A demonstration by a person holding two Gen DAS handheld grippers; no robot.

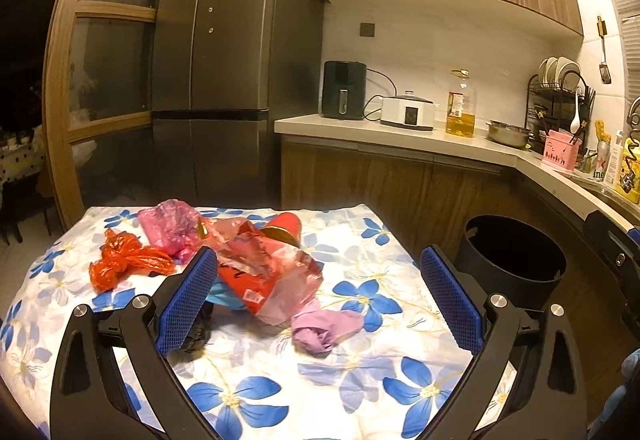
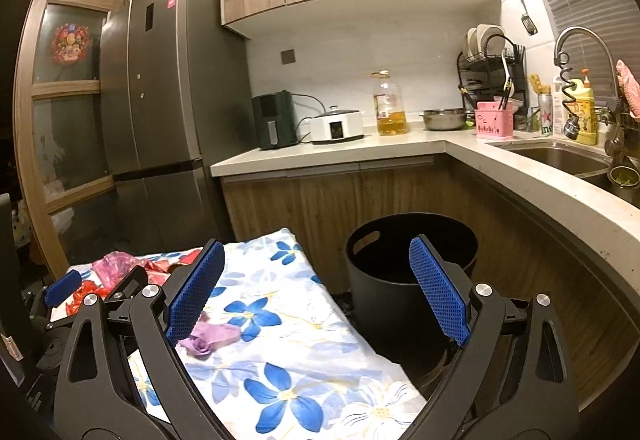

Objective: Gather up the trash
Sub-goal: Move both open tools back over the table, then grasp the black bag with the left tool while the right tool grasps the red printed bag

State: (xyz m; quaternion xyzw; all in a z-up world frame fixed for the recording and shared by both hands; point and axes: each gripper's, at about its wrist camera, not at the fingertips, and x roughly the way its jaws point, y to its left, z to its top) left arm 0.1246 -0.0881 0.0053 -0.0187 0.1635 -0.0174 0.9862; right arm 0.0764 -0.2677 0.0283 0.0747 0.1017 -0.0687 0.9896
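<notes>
Trash lies on a table with a blue-flowered cloth (image 1: pixel 360 380): a knotted orange bag (image 1: pixel 124 260), a pink bag (image 1: pixel 176 226), a red cup (image 1: pixel 286 228), a red wrapper under clear film (image 1: pixel 260 272), a crumpled purple piece (image 1: pixel 324 330) and a dark scrap (image 1: pixel 198 338). My left gripper (image 1: pixel 318 254) is open above the near part of the pile, its left pad beside the red wrapper, holding nothing. My right gripper (image 2: pixel 316 242) is open wide over the table's right edge, empty. The purple piece (image 2: pixel 212 338) lies by its left pad. A black round bin (image 2: pixel 400 260) stands on the floor right of the table.
The bin (image 1: pixel 516 260) sits between the table and the wooden counter cabinets (image 2: pixel 320 196). The L-shaped counter carries an air fryer (image 1: pixel 344 90), a cooker, an oil bottle (image 1: pixel 462 108), a dish rack and a sink (image 2: pixel 560 156). A tall fridge (image 1: pixel 224 60) stands behind the table.
</notes>
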